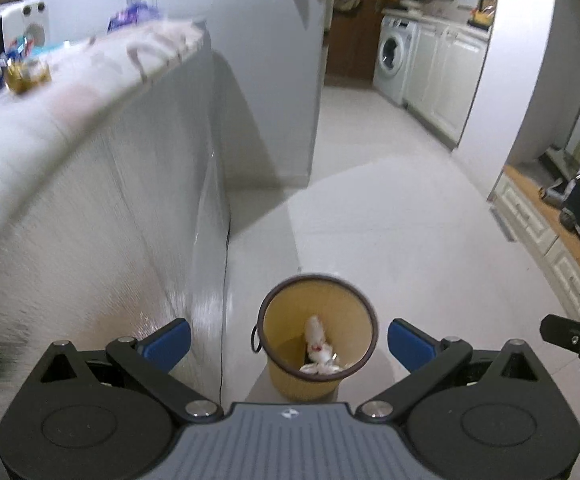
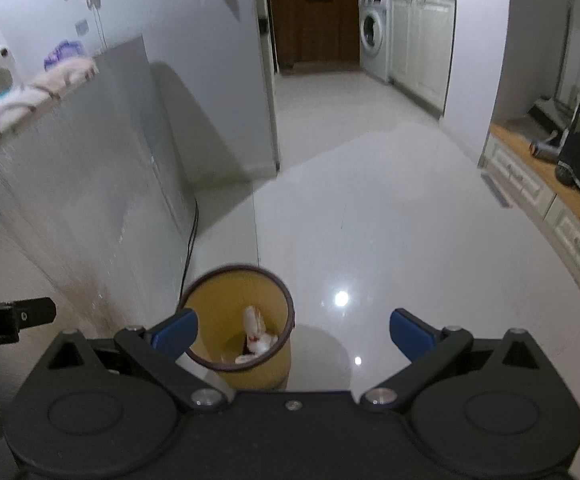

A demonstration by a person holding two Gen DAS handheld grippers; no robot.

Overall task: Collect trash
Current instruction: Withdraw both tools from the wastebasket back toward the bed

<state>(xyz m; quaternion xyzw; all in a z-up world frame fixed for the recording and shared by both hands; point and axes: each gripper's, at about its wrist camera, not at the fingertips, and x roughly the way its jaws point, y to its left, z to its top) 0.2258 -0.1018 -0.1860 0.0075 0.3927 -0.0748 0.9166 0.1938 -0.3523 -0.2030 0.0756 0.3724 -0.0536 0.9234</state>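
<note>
We hold our left gripper (image 1: 288, 343) and right gripper (image 2: 293, 334) spread wide with nothing between the fingers, both over the yellow bin (image 1: 317, 330) on the white floor (image 1: 389, 200). Crumpled white trash (image 1: 318, 346) lies inside it. Beside it rises the counter (image 1: 70, 120); far off stands a washing machine (image 1: 393, 58).
</note>
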